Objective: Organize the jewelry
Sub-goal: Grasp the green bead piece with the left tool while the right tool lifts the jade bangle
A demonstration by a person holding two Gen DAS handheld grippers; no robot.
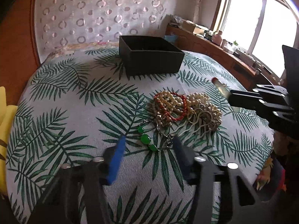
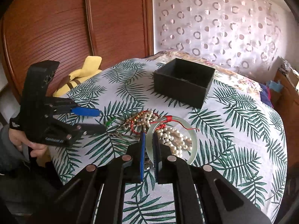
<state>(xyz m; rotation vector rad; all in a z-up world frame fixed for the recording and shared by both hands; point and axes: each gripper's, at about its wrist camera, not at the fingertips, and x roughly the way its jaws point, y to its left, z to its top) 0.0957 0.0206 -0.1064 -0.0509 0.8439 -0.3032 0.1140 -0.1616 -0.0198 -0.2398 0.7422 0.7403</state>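
The right gripper [image 2: 148, 143] is clamped on a pale bangle [image 2: 193, 147] above the jewelry pile [image 1: 186, 108] on the bed [image 1: 74, 112], while the left gripper's [image 1: 147, 145] fingers stand apart around the green-bead chain [image 1: 145, 140].

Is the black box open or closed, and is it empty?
Open: the black box has no lid on, and its dark inside shows from above. Whether it is empty, the pictures do not show clearly.
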